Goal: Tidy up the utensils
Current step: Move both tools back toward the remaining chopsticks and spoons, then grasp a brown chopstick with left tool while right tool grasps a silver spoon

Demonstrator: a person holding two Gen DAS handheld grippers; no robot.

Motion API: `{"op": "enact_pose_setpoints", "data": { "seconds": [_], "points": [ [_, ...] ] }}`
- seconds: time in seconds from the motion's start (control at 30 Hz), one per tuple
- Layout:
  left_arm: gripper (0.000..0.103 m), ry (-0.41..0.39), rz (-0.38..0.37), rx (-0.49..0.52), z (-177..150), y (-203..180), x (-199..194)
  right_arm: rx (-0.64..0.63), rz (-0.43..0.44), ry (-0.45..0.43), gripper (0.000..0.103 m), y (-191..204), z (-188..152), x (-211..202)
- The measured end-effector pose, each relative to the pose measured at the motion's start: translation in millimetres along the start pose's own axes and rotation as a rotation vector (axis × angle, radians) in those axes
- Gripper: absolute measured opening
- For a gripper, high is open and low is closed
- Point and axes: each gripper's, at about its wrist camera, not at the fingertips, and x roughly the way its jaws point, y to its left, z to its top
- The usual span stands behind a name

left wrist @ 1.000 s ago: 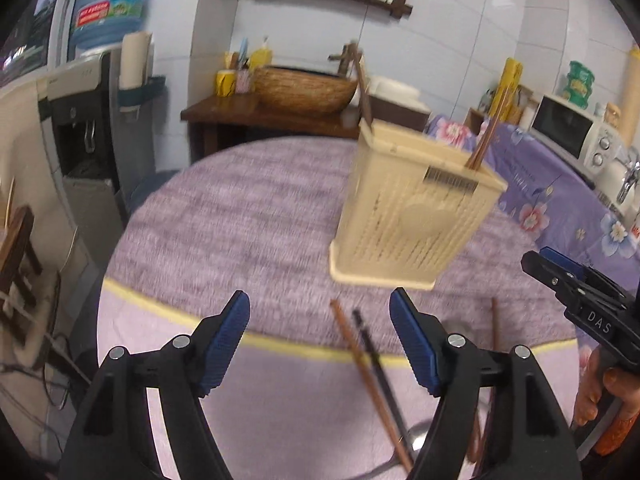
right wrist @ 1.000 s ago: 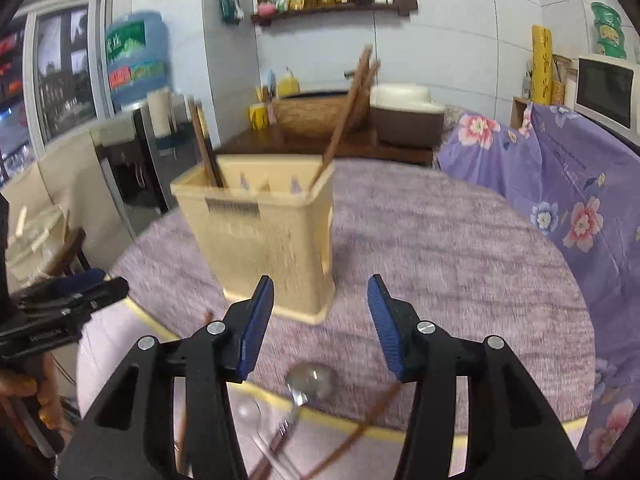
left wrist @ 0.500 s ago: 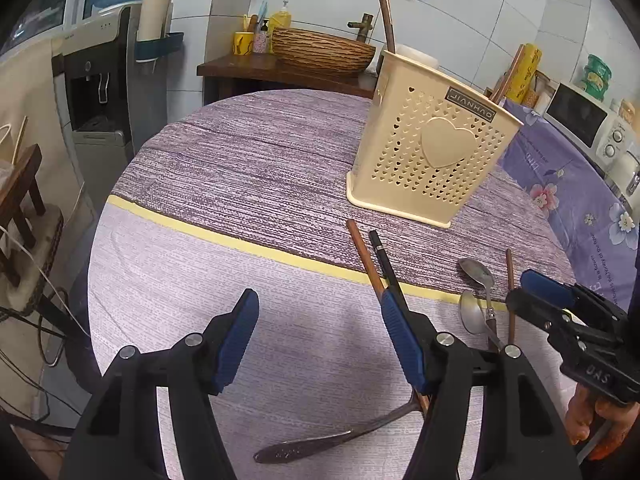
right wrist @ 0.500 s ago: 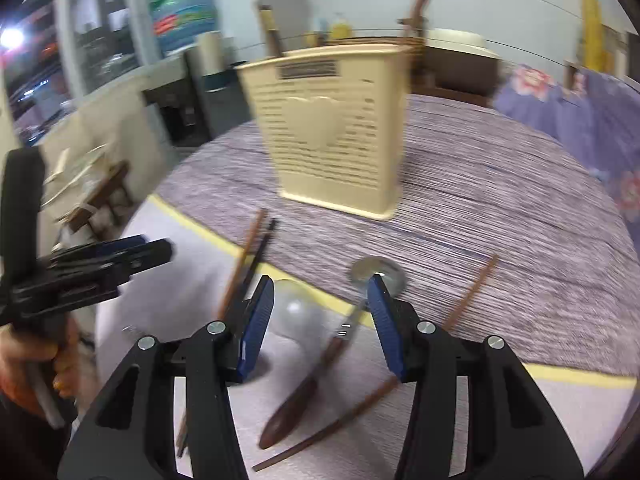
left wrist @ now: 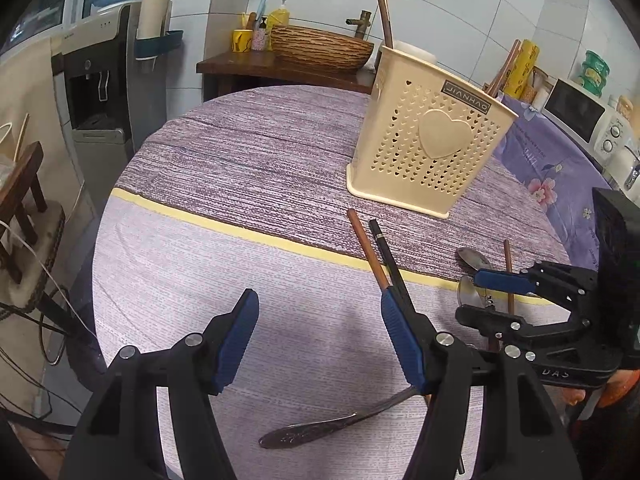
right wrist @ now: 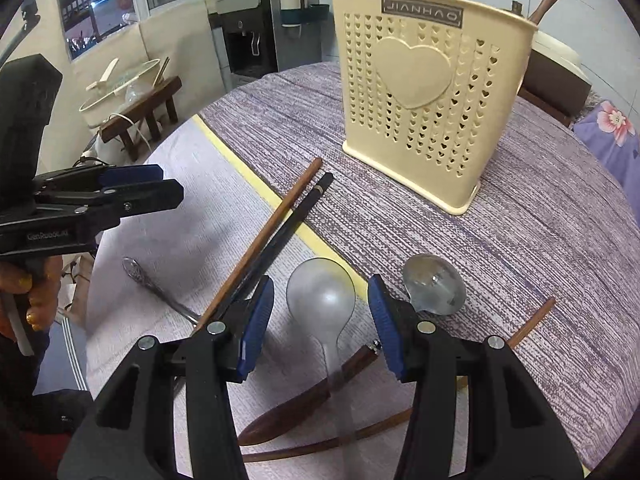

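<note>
Two grippers over the spoons.
The right gripper (right wrist: 322, 312), jaws apart, sits at bottom center around a silver spoon (right wrist: 322, 296); the left gripper (left wrist: 316, 332) is apart too, empty.

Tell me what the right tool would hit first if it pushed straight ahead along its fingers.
Probably the frosted spoon, whose bowl lies between the open right tool's fingers. Beyond it stands the cream utensil holder. Depth is unclear, so it may pass above the spoon.

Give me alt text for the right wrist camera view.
The open right gripper hovers over a silver spoon on a purple tablecloth. Chopsticks and another spoon lie near a cream utensil holder.
</note>
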Motion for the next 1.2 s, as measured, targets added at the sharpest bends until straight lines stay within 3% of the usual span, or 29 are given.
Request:
{"op": "enact_pose_setpoints", "data": {
  "seconds": [0.17,0.23,0.27,0.37,0.47,0.73,0.87,0.93,1.2],
  "points": [
    [0.063,0.014,-0.002,0.017,1.4,-5.3,5.8,-0.030,-0.012,0.044,0.050,3.7,1.0,8.9],
    [0.063,0.021,-0.002,0.020,1.9,-6.3,8.4,-0.028,-0.019,0.050,0.045,4.4,0.1,11.6],
    [0.063,0.024,-0.003,0.022,2.1,-7.1,9.4,-0.025,-0.020,0.052,0.037,3.5,0.2,12.0],
    [0.063,0.033,-0.001,0.032,3.8,-8.3,12.5,-0.002,-0.018,0.034,0.037,-0.5,-1.0,7.3],
    [0.063,0.048,0.001,0.047,7.2,-11.0,18.2,0.029,-0.028,-0.002,0.037,-5.0,-0.3,-4.0],
    [0.046,0.110,-0.017,0.047,24.0,-20.8,44.1,0.187,-0.112,-0.177,0.037,-17.4,4.9,-69.9],
    [0.041,0.120,0.015,0.075,36.2,-32.3,58.6,0.290,-0.151,-0.270,0.037,-25.5,1.5,-106.8],
    [0.032,0.132,0.036,0.072,39.0,-33.3,67.0,0.329,-0.161,-0.293,0.037,-29.7,-2.4,-117.9],
    [0.031,0.155,0.069,0.060,48.5,-35.9,83.4,0.380,-0.173,-0.332,0.037,-32.0,-11.4,-130.7]
  ]
}}
